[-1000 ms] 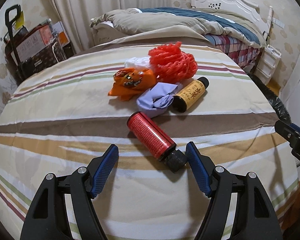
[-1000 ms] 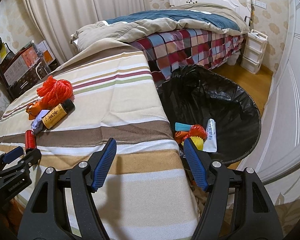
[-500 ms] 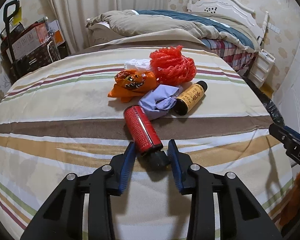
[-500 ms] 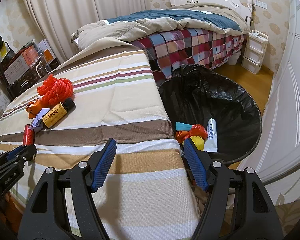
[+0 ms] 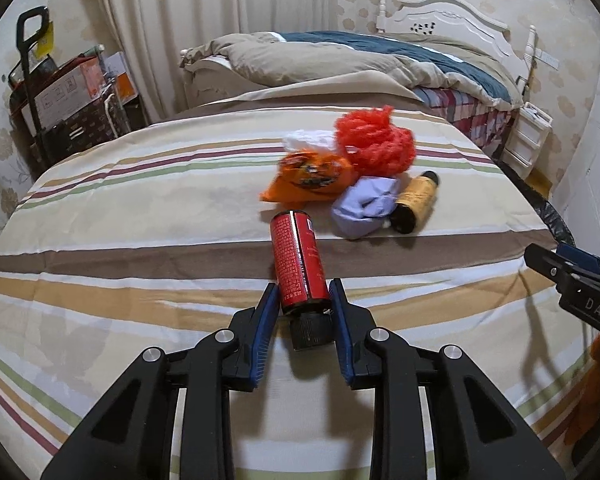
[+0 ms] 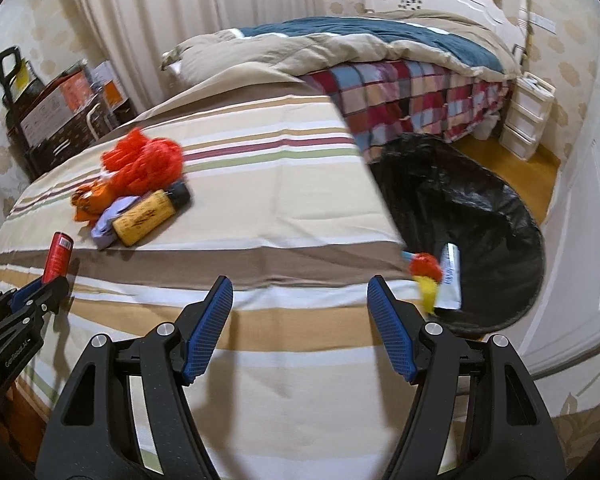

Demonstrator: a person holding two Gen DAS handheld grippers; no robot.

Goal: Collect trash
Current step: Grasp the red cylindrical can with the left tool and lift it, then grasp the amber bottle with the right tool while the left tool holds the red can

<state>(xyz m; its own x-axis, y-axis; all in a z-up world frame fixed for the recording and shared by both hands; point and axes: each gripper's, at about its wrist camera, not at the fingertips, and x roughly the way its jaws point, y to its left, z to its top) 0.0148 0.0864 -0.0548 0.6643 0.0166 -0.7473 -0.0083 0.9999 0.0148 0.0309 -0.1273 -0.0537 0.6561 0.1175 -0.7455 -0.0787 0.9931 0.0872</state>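
Observation:
My left gripper [image 5: 303, 300] is shut on a red can with a black cap [image 5: 298, 264], gripping it near the cap end and tilting it up off the striped cloth. The can also shows in the right wrist view [image 6: 58, 258] at the far left. Behind it lies a pile: an orange snack bag [image 5: 310, 178], a red mesh bundle [image 5: 374, 144], a crumpled lilac paper [image 5: 366, 206] and a yellow bottle [image 5: 416, 202]. My right gripper [image 6: 300, 328] is open and empty over the cloth's near right part, beside a black trash bag [image 6: 480, 208].
The striped table cloth [image 6: 260, 208] ends at its right edge by the trash bag, which holds several bits of trash [image 6: 436, 276]. A bed [image 5: 360, 56] stands behind, boxes on a trolley [image 5: 60, 96] at the left, white drawers [image 6: 528, 120] at the right.
My left gripper closed around the red can and lifted its cap end. The right gripper shifted slightly left, staying open.

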